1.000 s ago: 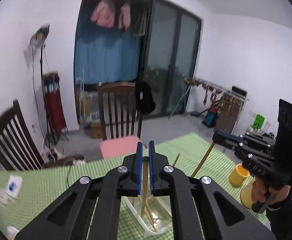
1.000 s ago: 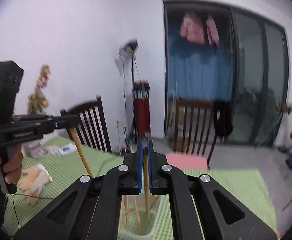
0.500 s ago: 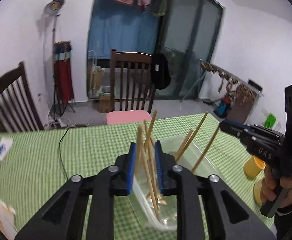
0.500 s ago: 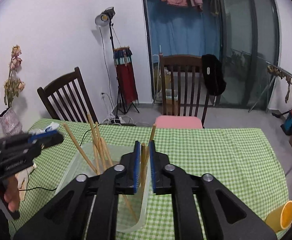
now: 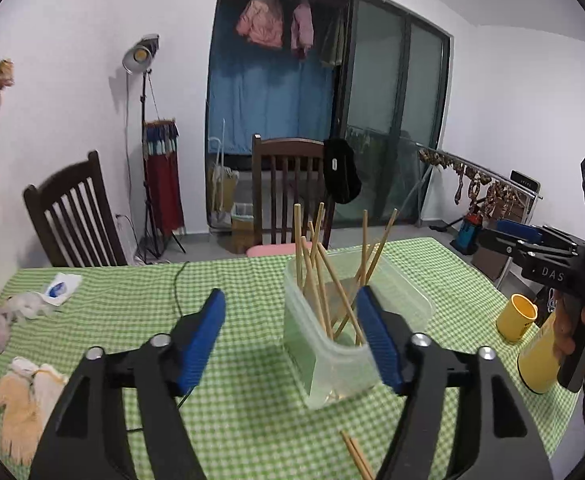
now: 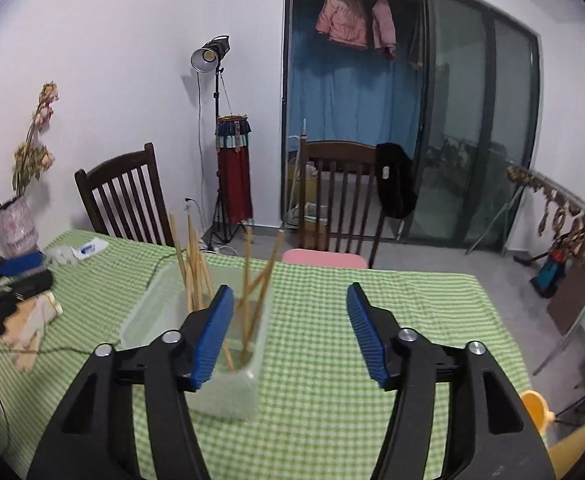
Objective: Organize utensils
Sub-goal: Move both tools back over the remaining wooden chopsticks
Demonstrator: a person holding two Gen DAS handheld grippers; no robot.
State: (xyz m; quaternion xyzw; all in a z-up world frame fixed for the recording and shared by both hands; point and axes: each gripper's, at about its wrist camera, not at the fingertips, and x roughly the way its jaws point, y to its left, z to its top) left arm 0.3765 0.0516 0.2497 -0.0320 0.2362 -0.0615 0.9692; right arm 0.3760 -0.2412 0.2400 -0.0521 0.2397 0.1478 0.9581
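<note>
A clear plastic container (image 5: 334, 354) stands on the green checked table and holds several wooden chopsticks (image 5: 319, 276) leaning upright. It also shows in the right wrist view (image 6: 228, 388) with the chopsticks (image 6: 193, 268) in it. My left gripper (image 5: 294, 338) is open and empty, just in front of the container. My right gripper (image 6: 290, 334) is open and empty, to the right of the container. Two loose chopsticks (image 5: 357, 456) lie on the cloth near the front edge. The right gripper also shows in the left wrist view (image 5: 504, 238).
Two yellow cups (image 5: 515, 317) stand at the table's right side. Cloth gloves (image 5: 24, 396) and a white packet (image 5: 58, 288) lie at the left, with a black cable (image 5: 178, 284). A vase (image 6: 16, 226) stands at the far left. Wooden chairs (image 5: 288, 184) stand behind the table.
Both grippers have opened and let go of their chopsticks, which now stand in the container. Both have drawn back from the container.
</note>
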